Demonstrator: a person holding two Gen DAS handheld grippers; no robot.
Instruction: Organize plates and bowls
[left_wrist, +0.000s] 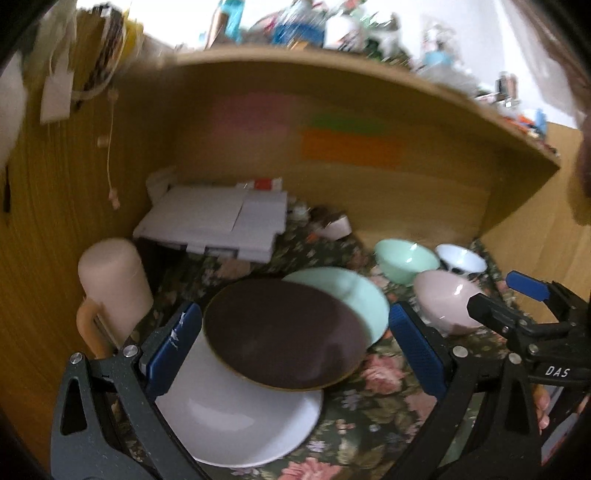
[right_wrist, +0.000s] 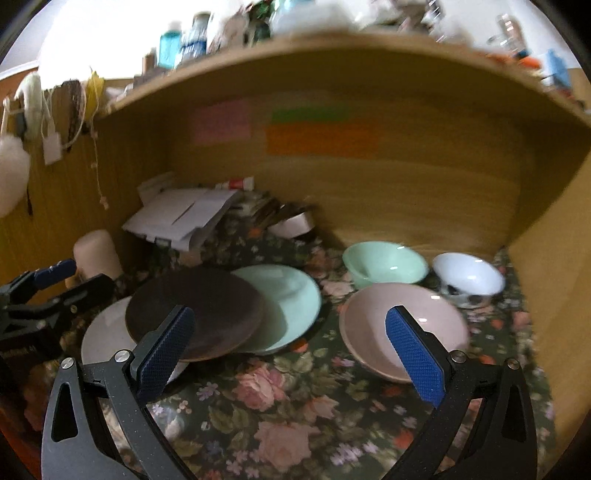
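- Your left claw (left_wrist: 295, 350) stands wide open over the plates, gripping nothing; the brown plate (left_wrist: 284, 332) lies between its fingers, overlapping the white plate (left_wrist: 236, 424) and the mint plate (left_wrist: 347, 291).
- Your right claw (right_wrist: 291, 350) is open too — empty; the pink bowl (right_wrist: 373, 325) sits just behind its right finger.
- The mint bowl (right_wrist: 384, 262) and white bowl (right_wrist: 469, 275) sit side by side behind it on the floral counter (right_wrist: 295, 417).
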